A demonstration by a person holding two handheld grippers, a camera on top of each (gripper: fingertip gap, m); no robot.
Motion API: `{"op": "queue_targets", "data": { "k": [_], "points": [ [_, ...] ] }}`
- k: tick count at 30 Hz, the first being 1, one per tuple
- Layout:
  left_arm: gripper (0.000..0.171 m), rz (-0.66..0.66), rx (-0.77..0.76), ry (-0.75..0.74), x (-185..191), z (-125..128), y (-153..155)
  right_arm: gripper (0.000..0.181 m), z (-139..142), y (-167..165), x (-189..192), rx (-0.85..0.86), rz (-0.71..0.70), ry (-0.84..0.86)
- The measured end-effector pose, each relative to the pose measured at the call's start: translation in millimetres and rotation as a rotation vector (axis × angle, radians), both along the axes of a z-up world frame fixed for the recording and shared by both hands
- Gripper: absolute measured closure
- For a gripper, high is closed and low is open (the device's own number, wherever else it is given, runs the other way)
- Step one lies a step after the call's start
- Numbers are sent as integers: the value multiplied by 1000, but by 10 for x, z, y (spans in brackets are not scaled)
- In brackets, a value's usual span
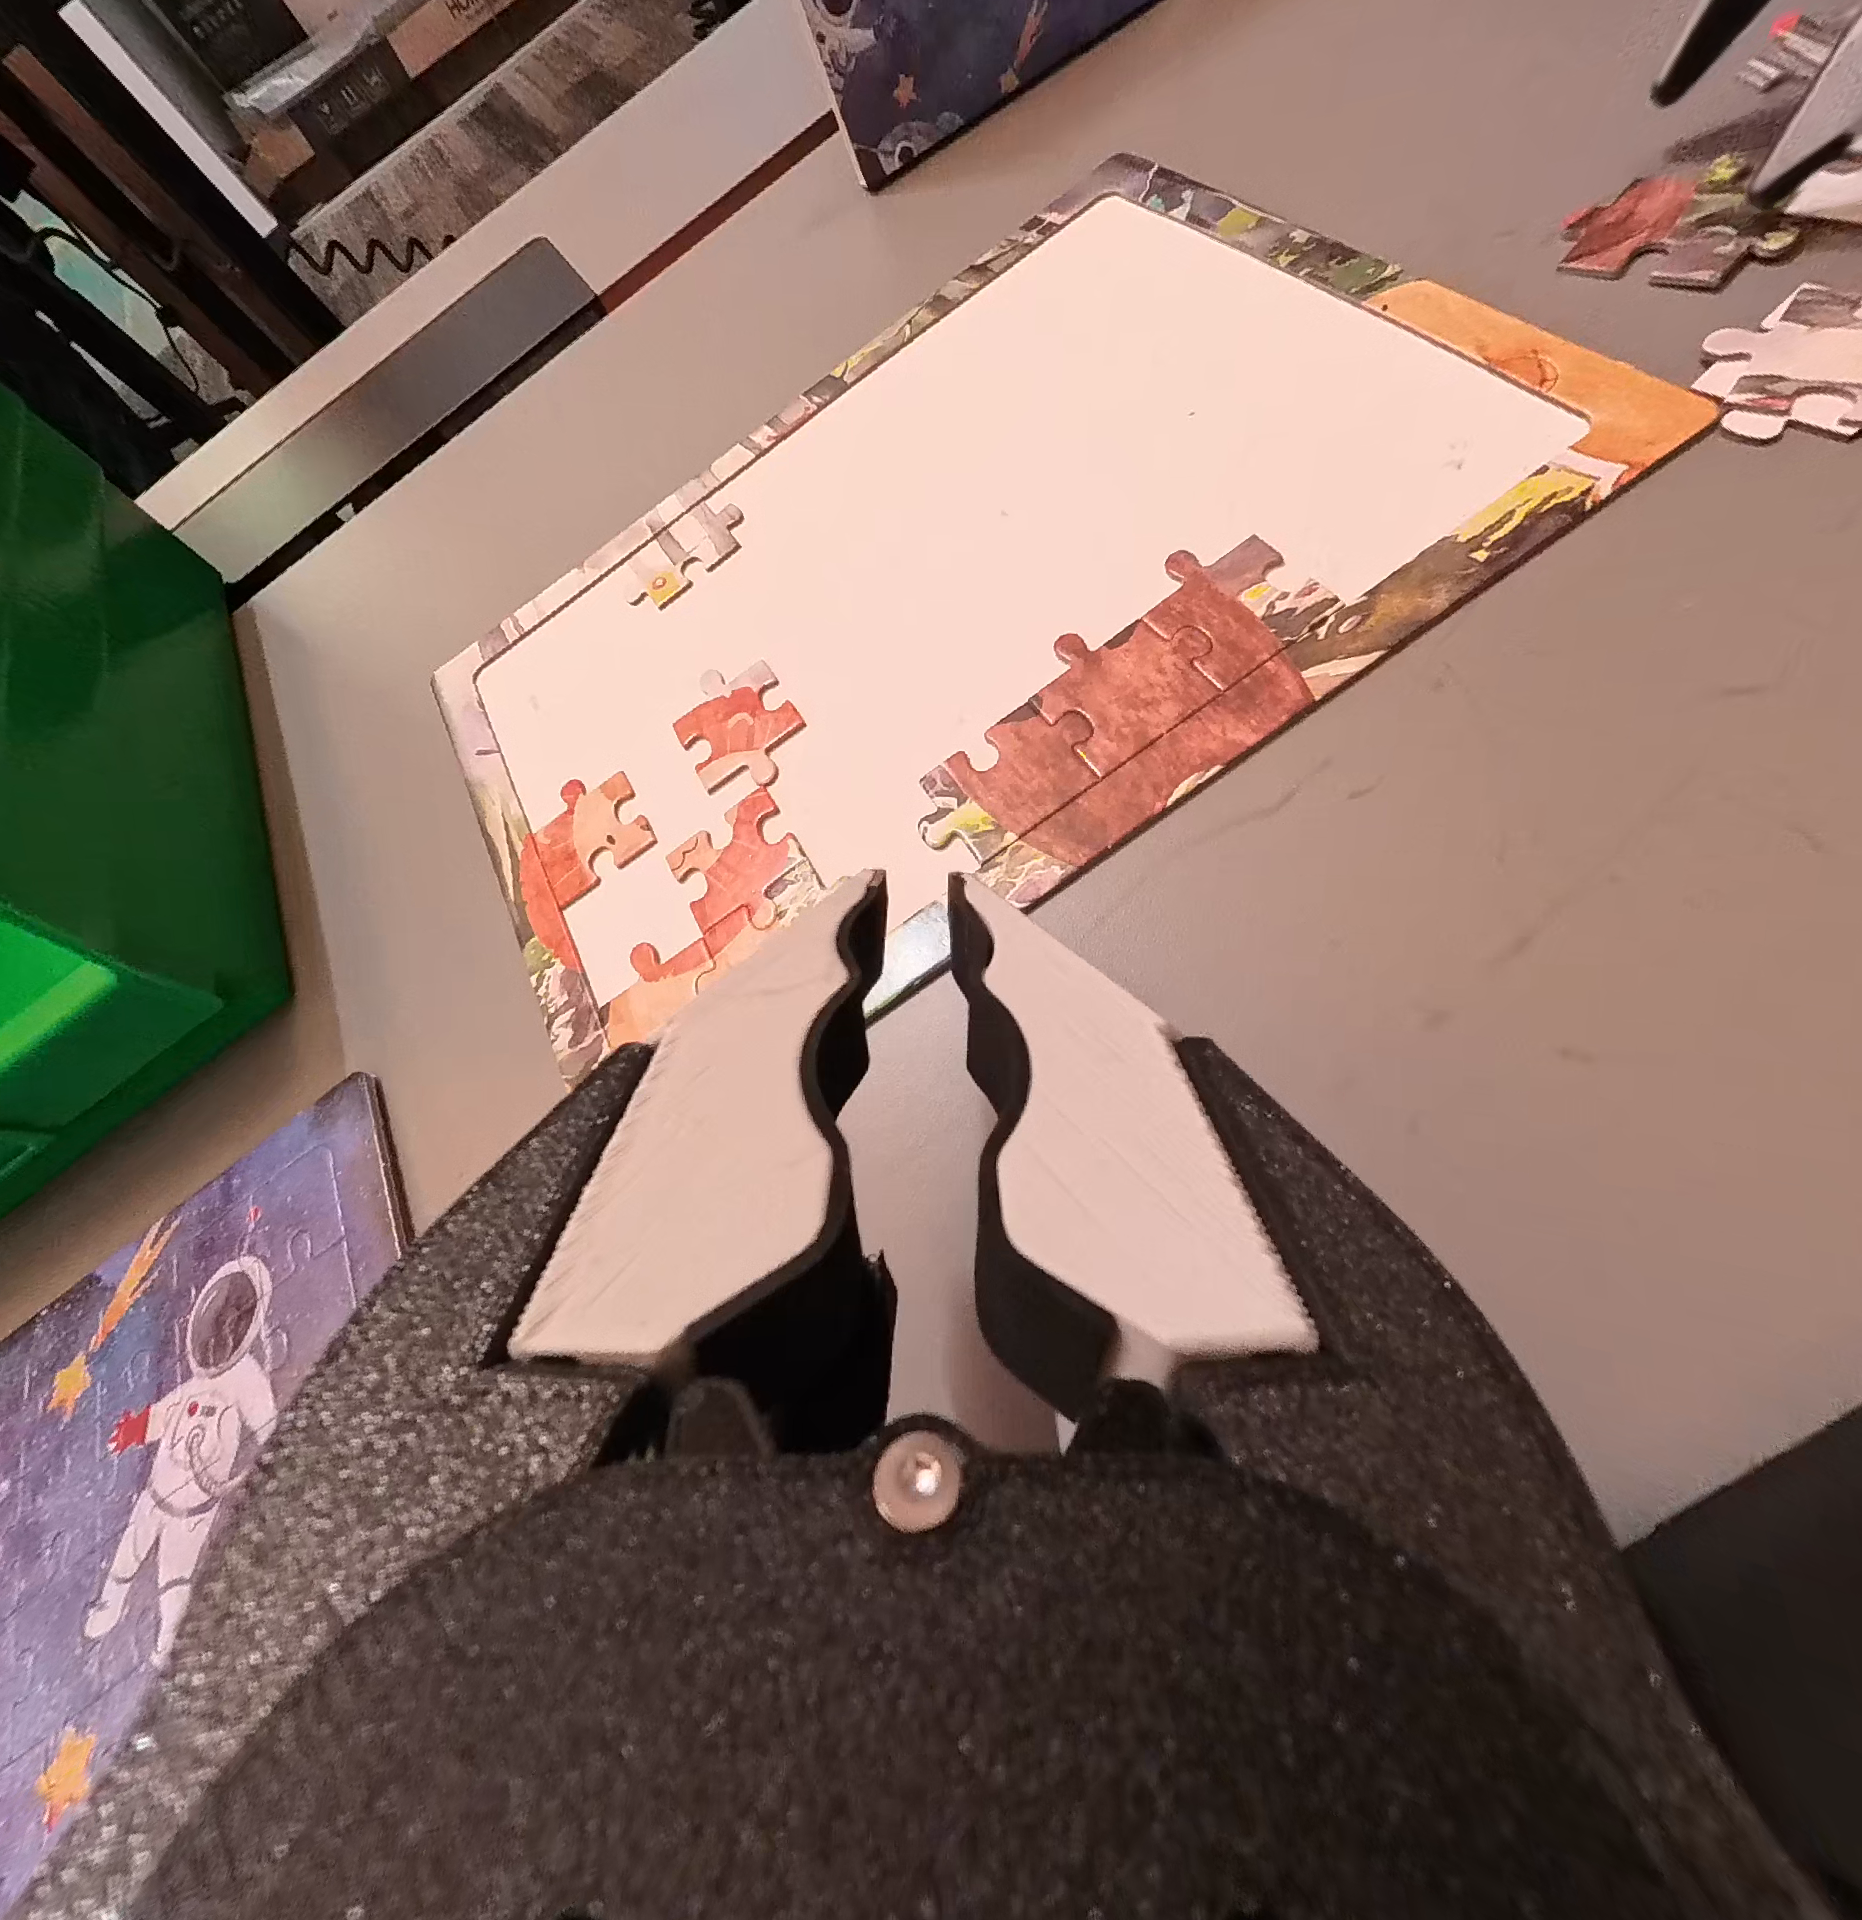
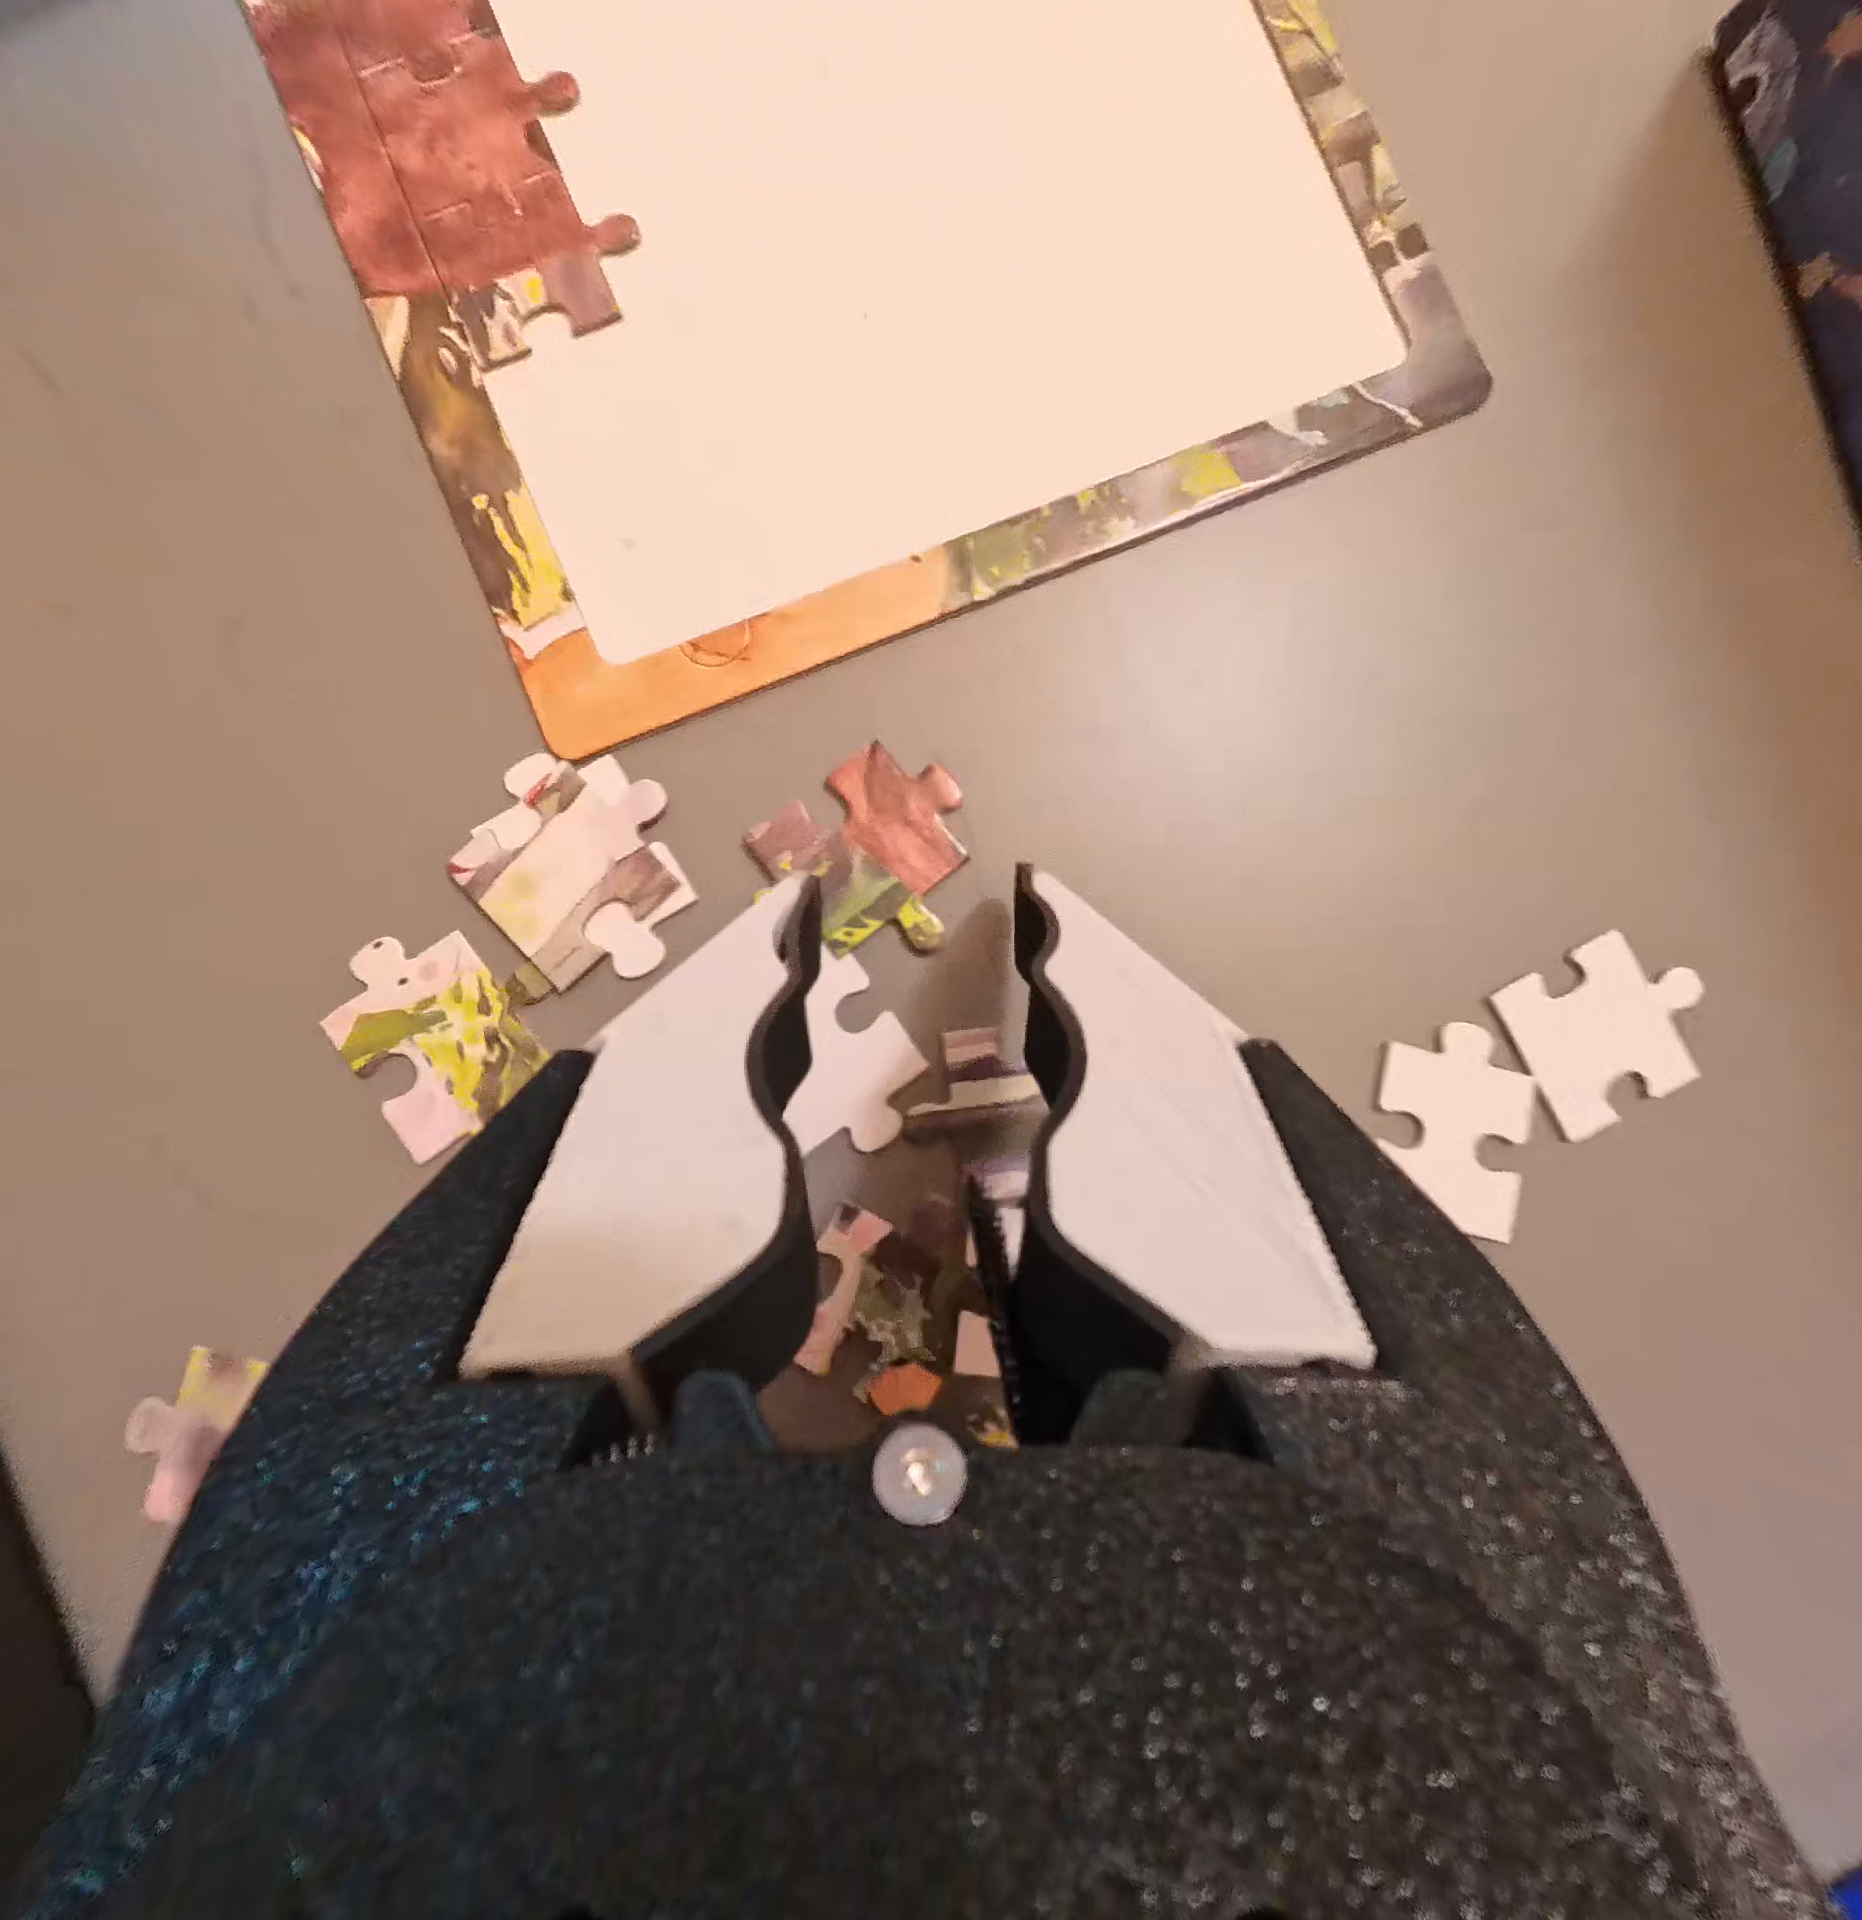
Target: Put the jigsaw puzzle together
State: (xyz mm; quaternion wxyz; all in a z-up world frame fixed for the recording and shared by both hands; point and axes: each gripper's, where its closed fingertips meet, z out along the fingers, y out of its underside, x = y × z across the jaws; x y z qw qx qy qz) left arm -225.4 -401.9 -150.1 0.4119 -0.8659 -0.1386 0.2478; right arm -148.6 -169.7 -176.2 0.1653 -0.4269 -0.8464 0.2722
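The flat cardboard puzzle tray with a painted border (image 1: 1550, 358) lies on the grey table (image 1: 1529, 831), its white bed mostly bare. Reddish-brown pieces joined in a row (image 1: 1145, 696) sit along one edge, and orange pieces (image 1: 740, 727) cluster at a corner. Loose printed and blank white pieces (image 2: 574, 873) lie scattered just beside the tray. The right gripper (image 2: 916, 883) hangs over them, jaws apart, holding nothing. The left gripper (image 1: 916, 883) is at the tray's near edge, jaws narrowly apart and empty. A finished astronaut puzzle board (image 1: 179, 1351) and a green plastic bin (image 1: 96, 727) lie nearby.

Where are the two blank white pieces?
In the right wrist view, the two blank white pieces lie side by side on the table, right of the right gripper.
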Motion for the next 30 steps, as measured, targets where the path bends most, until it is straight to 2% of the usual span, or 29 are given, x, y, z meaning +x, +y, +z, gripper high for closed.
{"op": "queue_targets", "data": {
  "k": [4, 7, 10, 12, 16, 18, 20, 23, 25, 30],
  "points": [
    [160, -3, -10, -3, 3, -21, 6, 133, -58, -57, 13, -42, 10, -37],
    [160, -7, -10, 1, 11, -18, 10, 134, -62, -11, 26, -55, -2, -49],
    [160, -10, -11, 0, 15, -20, 11, 138, -33, 222, 26, -40, -72, -39],
    [160, -11, -11, 1, 17, -19, 13, 141, 102, 321, 13, -99, -109, 3],
    [160, -14, -9, 3, 23, -15, 15, 154, 329, 892, 4, -139, -291, 103],
    [160, -17, -10, 5, 27, -14, 18, 152, 264, 1085, 83, -163, -351, 57],
    [160, -17, -14, 2, 27, -24, 18, 153, 161, 1250, 133, -99, -395, 41],
    [160, -18, -16, 4, 28, -27, 20, 152, 36, 1267, 141, -68, -406, -3],
    [160, -19, -19, 5, 31, -30, 21, 151, 2, 1161, 145, -67, -364, -19],
    [160, -20, -22, 5, 29, -35, 21, 151, 139, 1173, 153, -109, -380, 27]
  ]
}}
